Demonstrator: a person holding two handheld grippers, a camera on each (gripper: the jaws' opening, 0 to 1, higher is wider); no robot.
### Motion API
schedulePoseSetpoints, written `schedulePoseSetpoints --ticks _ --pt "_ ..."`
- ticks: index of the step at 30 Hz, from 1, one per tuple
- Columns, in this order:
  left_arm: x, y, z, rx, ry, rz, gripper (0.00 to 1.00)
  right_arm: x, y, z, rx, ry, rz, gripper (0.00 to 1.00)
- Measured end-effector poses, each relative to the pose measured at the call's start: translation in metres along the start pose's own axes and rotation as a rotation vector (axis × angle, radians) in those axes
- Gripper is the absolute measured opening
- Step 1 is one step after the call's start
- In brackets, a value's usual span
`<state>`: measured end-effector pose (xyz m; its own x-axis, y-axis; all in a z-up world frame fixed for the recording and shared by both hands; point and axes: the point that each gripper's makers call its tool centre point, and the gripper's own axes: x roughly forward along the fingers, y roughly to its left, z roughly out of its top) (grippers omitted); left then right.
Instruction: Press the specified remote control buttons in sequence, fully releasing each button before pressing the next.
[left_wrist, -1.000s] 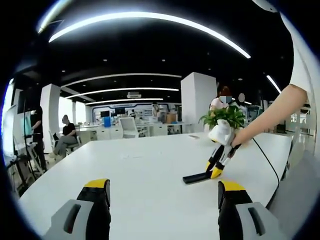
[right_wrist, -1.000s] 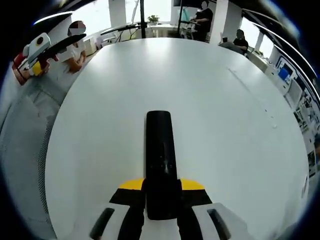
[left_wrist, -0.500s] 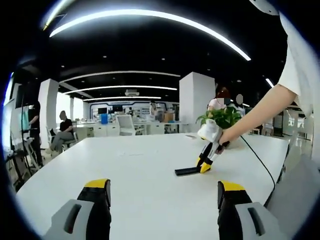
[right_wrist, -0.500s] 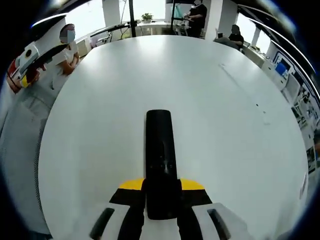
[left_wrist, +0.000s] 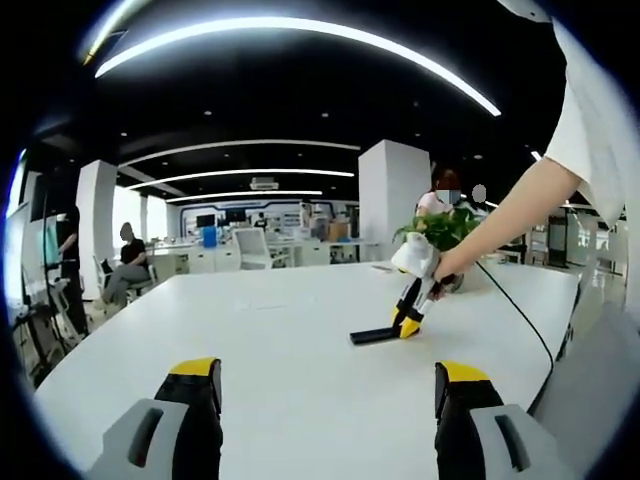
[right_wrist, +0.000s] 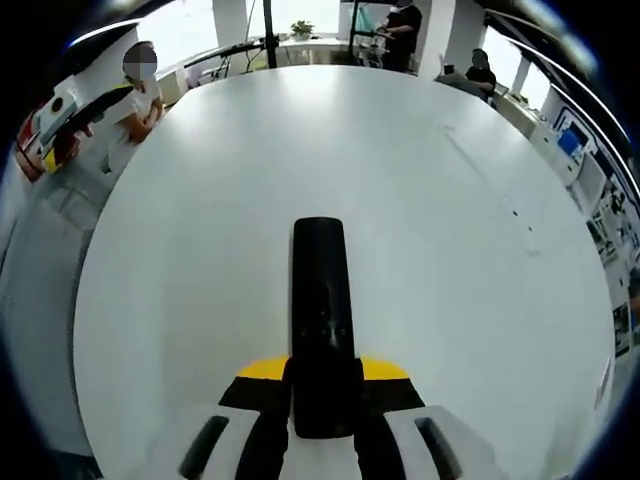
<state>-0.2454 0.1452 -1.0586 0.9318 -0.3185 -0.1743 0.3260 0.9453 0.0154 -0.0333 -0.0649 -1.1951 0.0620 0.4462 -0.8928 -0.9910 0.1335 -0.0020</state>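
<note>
between right gripper (right_wrist: 320, 395) jaws: remote (right_wrist: 320, 300).

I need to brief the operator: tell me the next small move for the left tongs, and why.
Probably bring the left tongs forward over the white table toward the black remote. They hang open with nothing between them, well short of the remote, while the right tongs are clamped on its near end, steadying it. No button can be pressed from there.
</note>
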Motion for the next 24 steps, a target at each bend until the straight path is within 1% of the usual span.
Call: schedulePoseSetpoints --ticks 3,5,7,8,9,10,11,12,13,14,16,17,18,20,21,22,23,24 --pt "0.0 0.0 0.0 0.001 -0.001 0.002 0.91 0.0 0.0 0.001 0.017 -0.009 -0.006 0.24" --pt "0.0 0.0 0.0 0.006 0.0 0.0 0.9 0.001 0.001 0.001 0.026 -0.005 0.002 0.26" --pt "0.0 -0.001 -0.001 0.01 0.004 -0.002 0.9 -0.001 0.005 0.002 0.036 -0.015 0.019 0.3" --pt "0.0 0.0 -0.001 0.011 0.004 -0.001 0.9 0.0 0.007 0.002 0.06 -0.043 0.031 0.31" --pt "0.001 0.0 -0.001 0.011 0.003 0.0 0.9 0.0 0.01 0.004 0.102 -0.07 0.047 0.34" --pt "0.0 0.0 -0.001 0.01 0.003 0.001 0.9 -0.002 0.01 0.007 0.18 -0.119 0.054 0.36" --pt "0.001 0.0 -0.001 0.01 0.003 0.001 0.9 -0.003 0.01 0.008 0.229 -0.15 0.052 0.38" --pt "0.001 0.0 -0.001 0.011 0.004 0.002 0.9 -0.005 0.011 0.01 0.276 -0.209 0.06 0.42" --pt "0.001 0.0 -0.001 0.013 0.004 0.002 0.9 -0.007 0.015 0.013 0.31 -0.242 0.061 0.45" --pt "0.001 0.0 -0.001 0.014 0.007 0.003 0.9 -0.009 0.018 0.013 0.35 -0.274 0.052 0.47" --pt "0.001 0.0 -0.001 0.014 0.008 -0.001 0.9 -0.013 0.016 0.012 0.388 -0.313 0.025 0.51" --pt "0.001 0.0 -0.002 0.015 0.009 -0.002 0.9 -0.017 0.014 0.014 0.408 -0.352 0.008 0.53" --pt "0.001 -0.001 -0.002 0.018 0.011 -0.002 0.9 -0.023 0.013 0.019 0.456 -0.412 -0.014 0.56" --pt "0.001 -0.001 -0.001 0.013 0.008 -0.007 0.9 -0.032 0.007 0.025 0.512 -0.5 -0.047 0.66" --pt "0.002 -0.002 -0.001 0.005 0.005 -0.012 0.9 -0.038 0.004 0.027 0.538 -0.546 -0.085 0.75" --pt "0.002 -0.002 -0.001 0.002 0.004 -0.013 0.9 -0.041 0.003 0.027 0.55 -0.562 -0.106 0.81" --pt "0.002 -0.002 -0.001 0.003 0.006 -0.014 0.9 -0.043 0.003 0.025 0.559 -0.562 -0.122 0.84" --pt "0.002 -0.003 -0.001 0.006 0.007 -0.015 0.91 -0.045 0.007 0.023 0.549 -0.557 -0.131 0.84"
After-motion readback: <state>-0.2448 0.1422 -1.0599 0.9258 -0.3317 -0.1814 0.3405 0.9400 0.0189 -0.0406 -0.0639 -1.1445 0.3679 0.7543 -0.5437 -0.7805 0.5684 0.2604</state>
